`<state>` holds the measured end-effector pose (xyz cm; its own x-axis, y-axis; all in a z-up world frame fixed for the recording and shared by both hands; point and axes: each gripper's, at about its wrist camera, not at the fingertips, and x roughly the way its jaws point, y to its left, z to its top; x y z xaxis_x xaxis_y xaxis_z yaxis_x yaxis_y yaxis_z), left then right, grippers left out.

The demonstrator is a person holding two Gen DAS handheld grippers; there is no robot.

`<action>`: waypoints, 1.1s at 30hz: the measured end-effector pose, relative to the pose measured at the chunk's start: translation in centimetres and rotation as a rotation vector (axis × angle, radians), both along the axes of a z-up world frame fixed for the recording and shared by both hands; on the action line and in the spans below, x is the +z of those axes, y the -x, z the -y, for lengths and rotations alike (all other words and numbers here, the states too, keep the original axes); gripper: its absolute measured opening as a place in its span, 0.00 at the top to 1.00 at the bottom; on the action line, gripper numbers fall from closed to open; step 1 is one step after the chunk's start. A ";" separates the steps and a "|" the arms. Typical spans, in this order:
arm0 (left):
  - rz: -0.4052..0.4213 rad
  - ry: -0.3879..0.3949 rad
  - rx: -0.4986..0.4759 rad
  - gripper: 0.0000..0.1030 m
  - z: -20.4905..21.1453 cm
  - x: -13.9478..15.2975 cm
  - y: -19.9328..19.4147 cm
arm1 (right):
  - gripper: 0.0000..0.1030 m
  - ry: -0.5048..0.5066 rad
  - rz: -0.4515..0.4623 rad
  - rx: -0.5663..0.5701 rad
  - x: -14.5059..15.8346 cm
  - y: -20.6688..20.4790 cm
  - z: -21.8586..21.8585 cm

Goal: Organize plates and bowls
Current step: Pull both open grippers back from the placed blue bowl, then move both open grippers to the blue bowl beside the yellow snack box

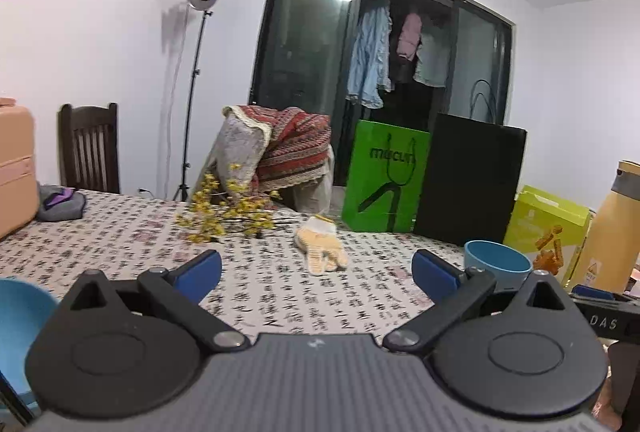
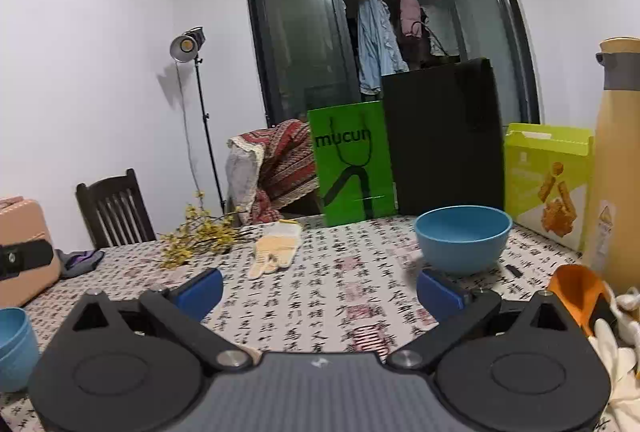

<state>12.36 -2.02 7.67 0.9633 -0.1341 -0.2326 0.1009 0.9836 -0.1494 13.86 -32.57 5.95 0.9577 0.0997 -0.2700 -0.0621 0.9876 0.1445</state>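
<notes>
Right under our lenses, the right gripper [image 2: 320, 298] has its blue fingers [image 2: 200, 290] spread wide with nothing between them, and the left gripper [image 1: 316, 276] is just as wide and just as empty. A blue bowl [image 2: 463, 238] stands upright just beyond our right fingertip, and a second blue bowl [image 2: 14, 344] sits low at our left edge; no plates are in sight. Our worry is that a fingertip catches that near rim from the side and tips or skids the bowl over the printed cloth on the surface [image 2: 340, 312], toward the snack box [image 2: 548, 184] and tall bottle [image 2: 618, 160] close behind it. Further out lie a knit glove [image 2: 276, 250] and yellow flower sprigs [image 2: 200, 236], then a green bag [image 2: 352, 168], a black bag [image 2: 444, 140], a chair [image 2: 116, 210], a lamp stand [image 2: 188, 46] and the dark glass doors.
</notes>
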 end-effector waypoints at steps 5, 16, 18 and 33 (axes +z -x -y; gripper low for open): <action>0.010 -0.011 -0.030 0.00 1.8 0.4 -1.4 | 0.00 -0.009 -0.010 -0.033 -0.2 -1.3 1.5; 0.020 -0.091 -0.093 0.00 6.4 1.3 -3.8 | 0.00 -0.011 -0.018 -0.095 0.3 -3.9 4.5; 0.027 -0.113 -0.105 0.00 7.4 1.4 -4.2 | 0.00 -0.016 -0.022 -0.108 0.5 -4.4 5.3; -0.057 -0.113 -0.182 0.00 12.8 2.6 -9.8 | 0.00 -0.045 -0.017 -0.182 2.2 -8.9 7.9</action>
